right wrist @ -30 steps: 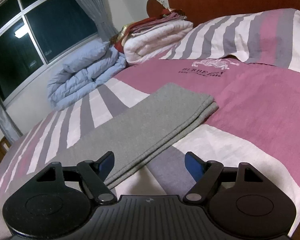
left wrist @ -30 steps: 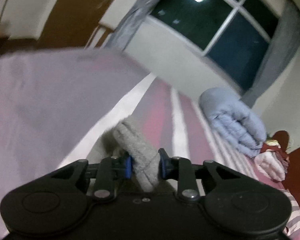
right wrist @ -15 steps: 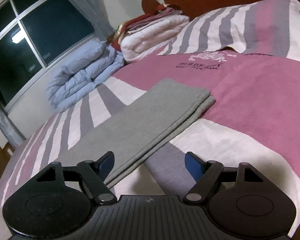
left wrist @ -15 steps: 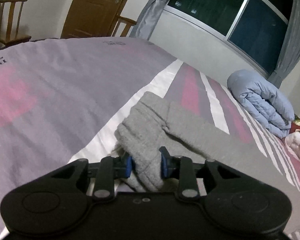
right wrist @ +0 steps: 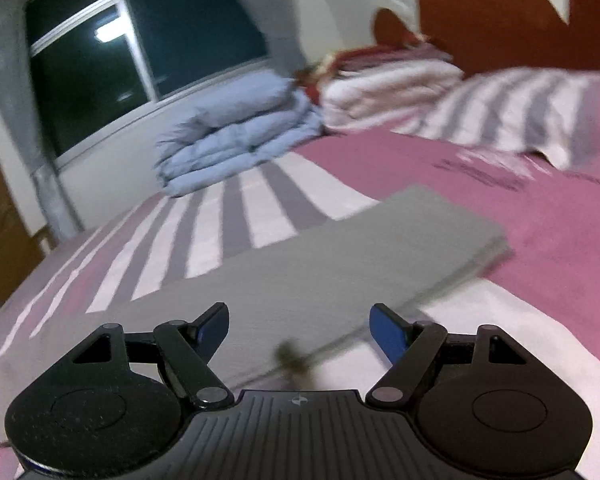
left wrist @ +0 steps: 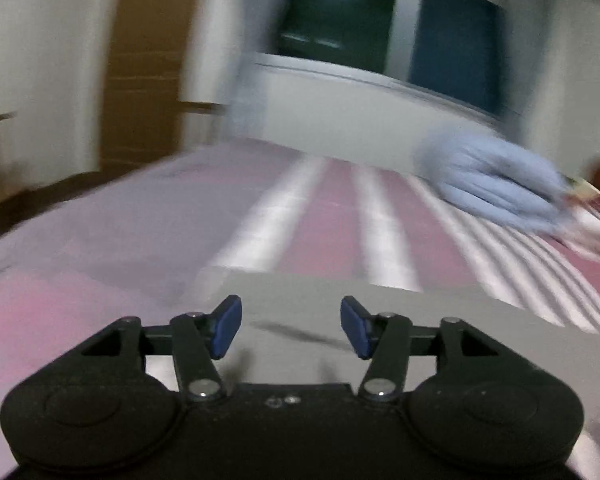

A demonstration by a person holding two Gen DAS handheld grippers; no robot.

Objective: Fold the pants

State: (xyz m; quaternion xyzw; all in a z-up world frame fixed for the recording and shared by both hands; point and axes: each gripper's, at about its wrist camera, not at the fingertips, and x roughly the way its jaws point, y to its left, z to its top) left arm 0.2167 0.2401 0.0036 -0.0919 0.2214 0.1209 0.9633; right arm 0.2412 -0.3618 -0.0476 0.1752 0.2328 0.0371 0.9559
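Grey pants [right wrist: 320,264]: are being seen lying flat on the striped bed cover [right wrist: 540,208], as a long folded band.
Left gripper [left wrist: 291,328]: is being held with jaws apart, nothing between the blue pads [left wrist: 226,326], just above the grey cloth [left wrist: 300,304].
Right gripper [right wrist: 300,332]: is being held wide open, empty, over the near edge of the pants.
Blue duvet [right wrist: 236,128]: is being kept folded by the window side, well apart from the pants.
Picture sharpness: both views are being blurred.

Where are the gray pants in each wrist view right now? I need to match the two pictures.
Left wrist: gray pants lie flat, bottom center, under the open tool.
Right wrist: pants run from bottom left up to center right, folded end far.
Shared landmark: blue folded duvet under the window.
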